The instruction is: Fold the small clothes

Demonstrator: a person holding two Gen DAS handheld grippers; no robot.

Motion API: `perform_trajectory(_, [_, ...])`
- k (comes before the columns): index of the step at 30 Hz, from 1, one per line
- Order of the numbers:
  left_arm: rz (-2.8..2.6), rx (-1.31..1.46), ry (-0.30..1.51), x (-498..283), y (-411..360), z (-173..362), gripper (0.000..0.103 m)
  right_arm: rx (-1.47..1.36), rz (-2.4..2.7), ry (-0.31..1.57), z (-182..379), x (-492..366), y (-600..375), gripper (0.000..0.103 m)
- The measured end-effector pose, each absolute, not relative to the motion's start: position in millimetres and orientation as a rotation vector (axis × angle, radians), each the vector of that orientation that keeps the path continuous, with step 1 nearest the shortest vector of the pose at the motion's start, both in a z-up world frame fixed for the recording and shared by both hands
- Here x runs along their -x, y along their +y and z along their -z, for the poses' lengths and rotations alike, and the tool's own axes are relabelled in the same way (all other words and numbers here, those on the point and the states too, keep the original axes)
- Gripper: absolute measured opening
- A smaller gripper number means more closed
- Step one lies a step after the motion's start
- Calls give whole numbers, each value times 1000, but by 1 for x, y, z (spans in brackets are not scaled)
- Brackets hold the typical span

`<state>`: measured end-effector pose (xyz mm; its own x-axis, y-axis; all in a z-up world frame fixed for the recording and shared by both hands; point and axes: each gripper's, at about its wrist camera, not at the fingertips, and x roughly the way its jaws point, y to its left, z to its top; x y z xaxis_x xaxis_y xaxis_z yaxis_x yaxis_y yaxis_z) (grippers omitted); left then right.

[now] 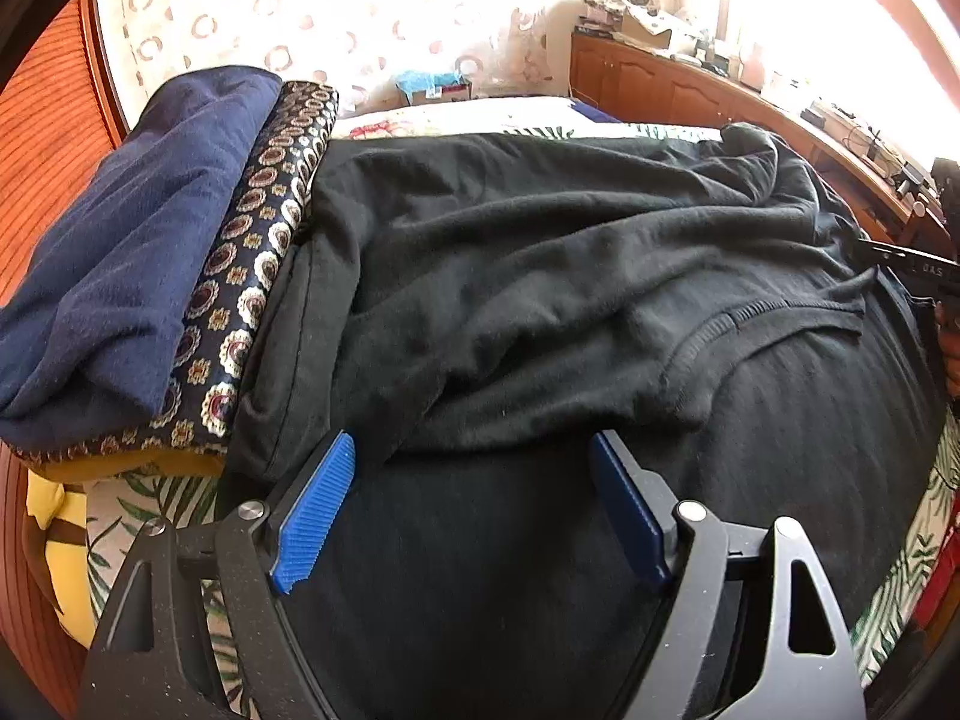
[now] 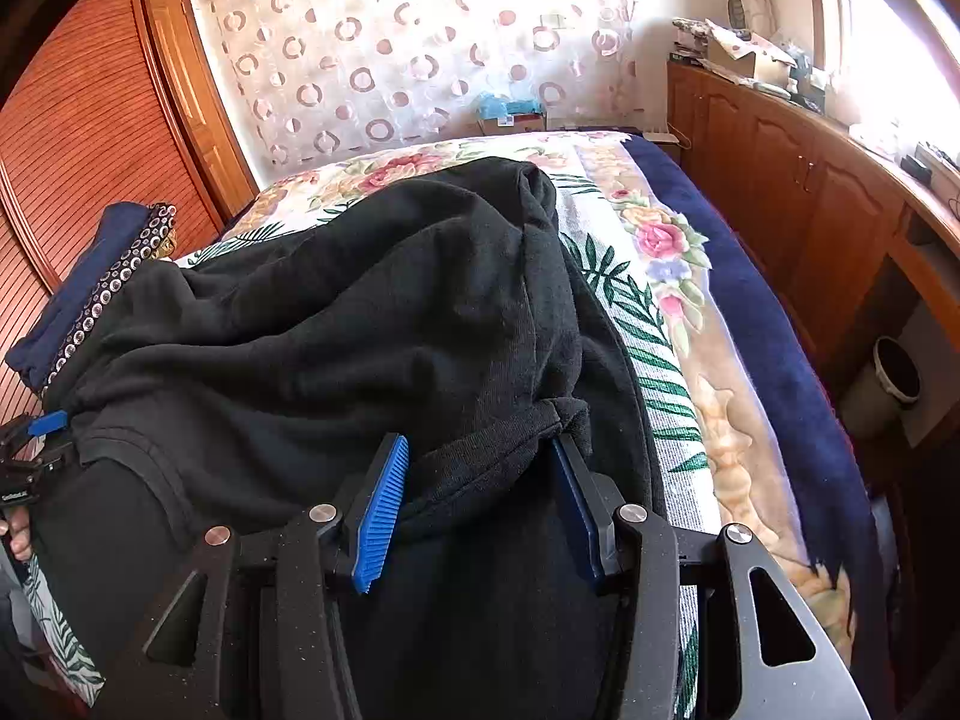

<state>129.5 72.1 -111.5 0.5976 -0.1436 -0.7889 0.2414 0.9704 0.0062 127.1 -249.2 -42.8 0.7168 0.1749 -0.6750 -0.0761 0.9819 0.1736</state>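
A black knit garment [image 1: 540,252] lies spread and partly folded over on the flowered bed; it also fills the right wrist view [image 2: 336,324]. My left gripper [image 1: 474,456] is open, its blue pads [image 1: 315,516] hovering at the garment's near folded edge, holding nothing. My right gripper [image 2: 480,450] is open with a bunched fold of the black garment lying between its jaws. The left gripper shows at the left edge of the right wrist view [image 2: 36,438]. The right gripper shows at the right edge of the left wrist view [image 1: 918,267].
A stack of folded clothes sits left of the garment: a navy piece [image 1: 120,264] on a patterned one [image 1: 252,276] above a yellow one [image 1: 54,534]. The bedspread [image 2: 654,240] extends right. Wooden cabinets [image 2: 798,192] line the right; a bin [image 2: 888,378] stands on the floor.
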Motion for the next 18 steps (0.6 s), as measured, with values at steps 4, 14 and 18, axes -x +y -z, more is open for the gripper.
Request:
perform_trajectory(4, [243, 18, 856, -115, 91, 98, 73, -127, -135, 761, 44, -127, -248, 50])
perform_trajectory(14, [234, 197, 924, -119, 111, 107, 42, -119, -132, 760, 45, -126, -247, 50])
perform_trajectory(18, [167, 207, 909, -122, 119, 107, 42, -117, -131, 761, 45, -126, -247, 50])
